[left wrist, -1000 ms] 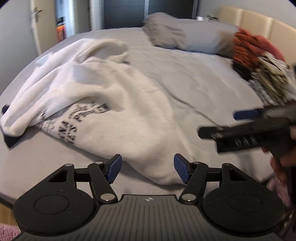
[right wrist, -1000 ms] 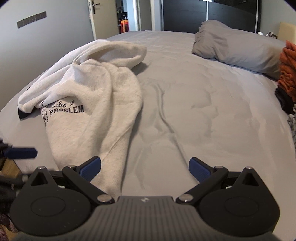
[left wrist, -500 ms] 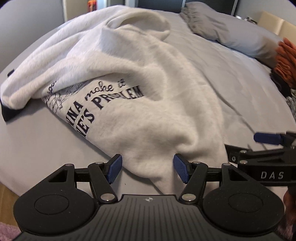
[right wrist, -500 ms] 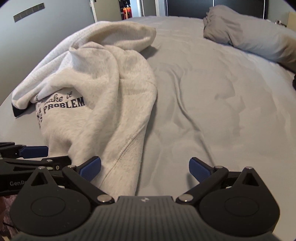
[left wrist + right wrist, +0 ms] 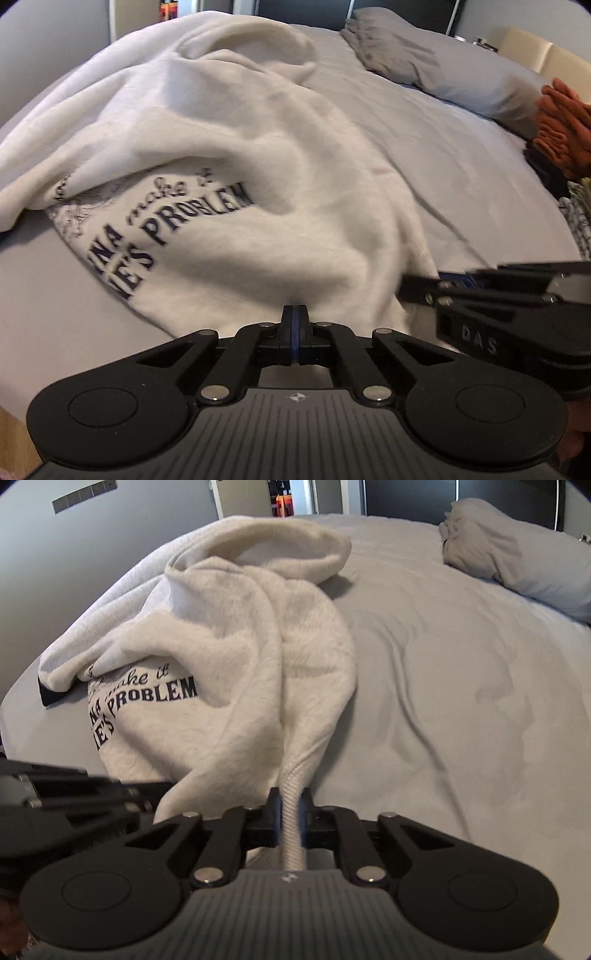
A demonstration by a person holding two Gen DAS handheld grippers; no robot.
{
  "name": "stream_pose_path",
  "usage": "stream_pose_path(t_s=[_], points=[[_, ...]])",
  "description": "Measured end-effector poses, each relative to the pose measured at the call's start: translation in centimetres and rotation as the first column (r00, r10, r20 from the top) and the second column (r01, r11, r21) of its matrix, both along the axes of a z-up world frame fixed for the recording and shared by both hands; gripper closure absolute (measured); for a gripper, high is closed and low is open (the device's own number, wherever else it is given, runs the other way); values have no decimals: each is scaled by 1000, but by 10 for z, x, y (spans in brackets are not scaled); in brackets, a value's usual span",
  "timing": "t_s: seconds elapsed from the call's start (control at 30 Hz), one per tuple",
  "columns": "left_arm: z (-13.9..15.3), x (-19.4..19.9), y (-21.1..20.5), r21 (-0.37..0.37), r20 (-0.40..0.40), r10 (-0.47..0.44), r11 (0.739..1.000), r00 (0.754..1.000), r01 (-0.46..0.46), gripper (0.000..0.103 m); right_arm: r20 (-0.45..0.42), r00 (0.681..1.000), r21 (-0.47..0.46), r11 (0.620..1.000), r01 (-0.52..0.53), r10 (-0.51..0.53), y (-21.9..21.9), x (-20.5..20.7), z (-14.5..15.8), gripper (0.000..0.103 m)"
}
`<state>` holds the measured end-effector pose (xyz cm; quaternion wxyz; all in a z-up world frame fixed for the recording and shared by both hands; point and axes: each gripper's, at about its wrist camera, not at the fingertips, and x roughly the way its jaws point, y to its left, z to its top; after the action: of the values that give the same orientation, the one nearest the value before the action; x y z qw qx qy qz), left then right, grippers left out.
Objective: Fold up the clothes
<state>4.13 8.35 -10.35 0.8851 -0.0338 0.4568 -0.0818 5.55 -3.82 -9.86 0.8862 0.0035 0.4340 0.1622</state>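
Note:
A crumpled white sweatshirt (image 5: 258, 147) with dark lettering lies on the grey bed (image 5: 424, 155). My left gripper (image 5: 294, 314) is shut at the garment's near edge. The cloth puckers into its tips, and its blue pads meet behind them. Just to its right, my right gripper (image 5: 454, 286) reaches the same edge. In the right wrist view the sweatshirt (image 5: 240, 646) narrows to a ribbed hem band, and my right gripper (image 5: 291, 806) is shut on that band. The left gripper (image 5: 140, 794) shows at the lower left, beside the cloth.
A grey pillow (image 5: 461, 70) lies at the head of the bed. Orange folded clothes (image 5: 561, 125) and a patterned garment (image 5: 580, 218) are stacked at the right edge. Bare sheet (image 5: 443, 664) spreads right of the sweatshirt. A wall and doorway (image 5: 255, 498) stand beyond.
Both grippers came forward and down to the sweatshirt's near edge, then closed. The left was open on the edge and is now shut; the right now pinches the hem band.

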Motion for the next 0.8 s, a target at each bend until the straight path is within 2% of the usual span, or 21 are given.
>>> stream_pose_path(t_s=[0.1,0.23,0.33,0.43,0.53,0.67,0.8], points=[[10,-4,-11,-16,36,-46,999,998,47,103,38,999,-12,1000,13,-12,-7,-4,10,96],[31,-10,-31,-25,110,-100,994,989,103,103,154,986,-33,997,68,-62,-27,-15,35,97],[45,-12,-56,-80,137,-161,982,977,173,103,213,970,-21,992,125,-117,-55,-24,54,97],[58,-19,-90,-35,187,-239,968,953,250,103,235,961,1,989,151,-147,-77,-36,64,97],[71,-27,-118,-20,207,-307,948,929,318,103,282,940,-45,976,215,-194,-100,-50,70,98],[83,-40,-152,30,214,-409,910,887,413,103,253,896,1,926,377,-365,-160,-54,70,97],[87,-47,-172,93,234,-456,890,859,447,103,247,805,-21,828,560,-539,-223,-59,64,97]])
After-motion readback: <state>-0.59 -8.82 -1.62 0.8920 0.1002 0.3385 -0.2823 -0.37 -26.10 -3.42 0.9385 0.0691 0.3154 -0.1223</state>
